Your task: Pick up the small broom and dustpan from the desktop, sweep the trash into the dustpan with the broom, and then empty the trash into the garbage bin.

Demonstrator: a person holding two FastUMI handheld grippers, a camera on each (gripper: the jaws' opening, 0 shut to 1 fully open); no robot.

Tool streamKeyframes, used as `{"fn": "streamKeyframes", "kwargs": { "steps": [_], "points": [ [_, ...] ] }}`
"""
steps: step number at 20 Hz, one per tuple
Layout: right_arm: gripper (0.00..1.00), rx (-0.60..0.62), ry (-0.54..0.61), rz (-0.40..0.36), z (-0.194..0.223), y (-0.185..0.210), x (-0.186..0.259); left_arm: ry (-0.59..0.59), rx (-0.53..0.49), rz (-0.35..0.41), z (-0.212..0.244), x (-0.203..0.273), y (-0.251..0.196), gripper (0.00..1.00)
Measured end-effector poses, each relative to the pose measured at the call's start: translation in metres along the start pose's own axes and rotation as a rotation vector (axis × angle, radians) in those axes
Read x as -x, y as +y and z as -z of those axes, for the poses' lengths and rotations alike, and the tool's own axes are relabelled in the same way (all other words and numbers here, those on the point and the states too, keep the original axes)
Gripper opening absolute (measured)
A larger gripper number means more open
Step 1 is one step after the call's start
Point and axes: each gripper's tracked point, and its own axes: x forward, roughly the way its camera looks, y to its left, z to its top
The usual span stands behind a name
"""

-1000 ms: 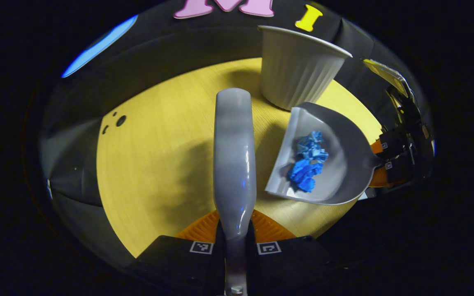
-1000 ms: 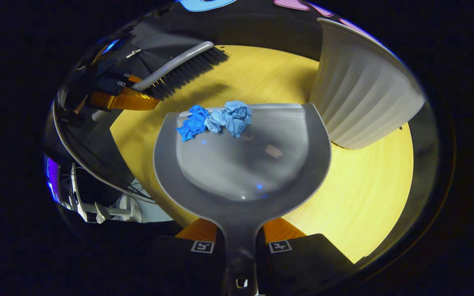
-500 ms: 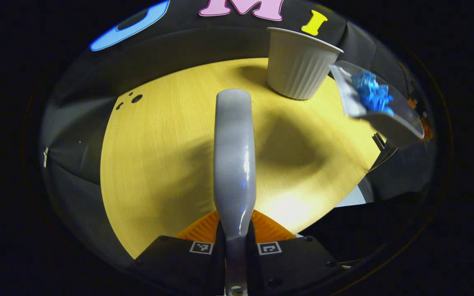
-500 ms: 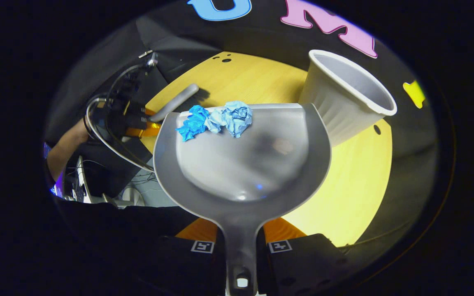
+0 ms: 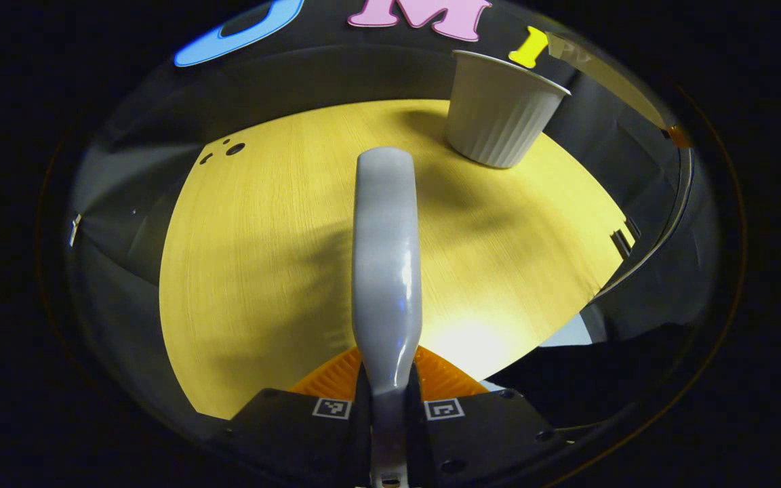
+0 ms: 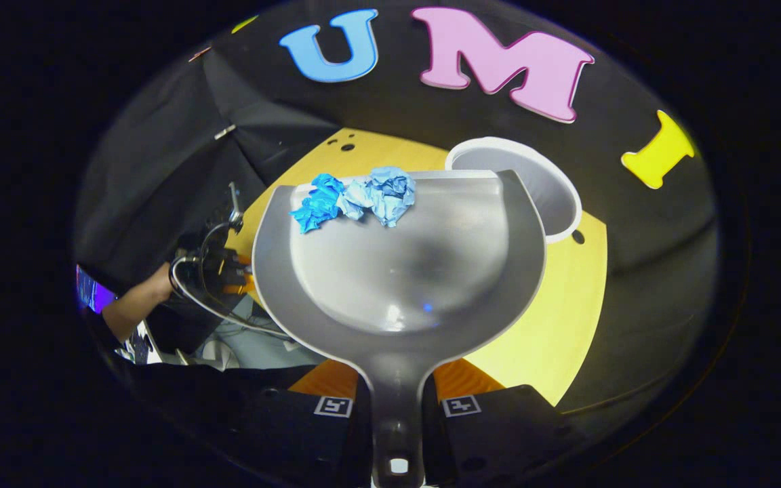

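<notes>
1. Up goes the right gripper (image 6: 397, 407), and the dustpan (image 6: 397, 271) now sits above the white garbage bin (image 6: 553, 196).
2. Both its fingers clamp the dustpan handle; crumpled blue paper (image 6: 356, 196) rides at the lip.
3. Left gripper (image 5: 388, 409) grips the broom (image 5: 386, 271), level over the desktop (image 5: 262, 257).

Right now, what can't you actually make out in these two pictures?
- Broom bristles: left gripper view, hidden under its own grey back.
- Garbage bin bottom: right gripper view, the dustpan covers part of the opening.
- Number of blue paper scraps: crumpled together at the dustpan's lip.
</notes>
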Motion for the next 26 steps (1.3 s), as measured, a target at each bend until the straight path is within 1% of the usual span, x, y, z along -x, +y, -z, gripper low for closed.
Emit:
{"fn": "streamKeyframes", "kwargs": {
  "steps": [2, 5, 6, 7, 8, 11, 13, 16, 18, 21, 25, 26],
  "points": [
    [0.33, 0.011, -0.035, 0.056, -0.021, -0.035, 0.006, -0.010, 0.015, -0.017, -0.013, 0.002, 0.003, 0.25],
    [0.33, 0.032, -0.070, 0.159, -0.044, -0.096, 0.013, -0.015, 0.027, -0.034, -0.027, 0.001, 0.006, 0.25],
    [0.29, 0.022, -0.077, 0.189, -0.047, -0.114, 0.010, -0.017, 0.031, -0.042, -0.031, 0.000, 0.007, 0.28],
    [0.33, 0.008, -0.078, 0.207, -0.051, -0.130, 0.006, -0.021, 0.037, -0.043, -0.034, 0.000, 0.007, 0.25],
    [0.33, -0.004, -0.076, 0.218, -0.056, -0.141, -0.004, -0.024, 0.046, -0.040, -0.039, -0.001, 0.004, 0.25],
    [0.33, -0.001, -0.065, 0.286, -0.065, -0.178, -0.028, -0.030, 0.083, -0.030, -0.047, -0.006, -0.003, 0.25],
    [0.33, 0.012, -0.068, 0.334, -0.066, -0.193, -0.041, -0.039, 0.123, -0.023, -0.055, -0.013, -0.011, 0.25],
    [0.33, 0.032, -0.094, 0.405, -0.073, -0.215, -0.058, -0.058, 0.147, -0.047, -0.063, -0.018, -0.015, 0.25],
    [0.33, 0.046, -0.108, 0.444, -0.079, -0.224, -0.067, -0.064, 0.174, -0.032, -0.067, -0.019, -0.022, 0.25],
    [0.33, 0.092, -0.150, 0.562, -0.086, -0.241, -0.074, -0.069, 0.194, -0.024, -0.069, -0.020, -0.024, 0.25],
    [0.33, 0.126, -0.168, 0.665, -0.082, -0.247, -0.088, -0.073, 0.210, -0.045, -0.071, -0.021, -0.025, 0.25],
    [0.33, 0.141, -0.168, 0.694, -0.082, -0.248, -0.092, -0.078, 0.223, -0.039, -0.071, -0.022, -0.027, 0.25]
  ]
}}
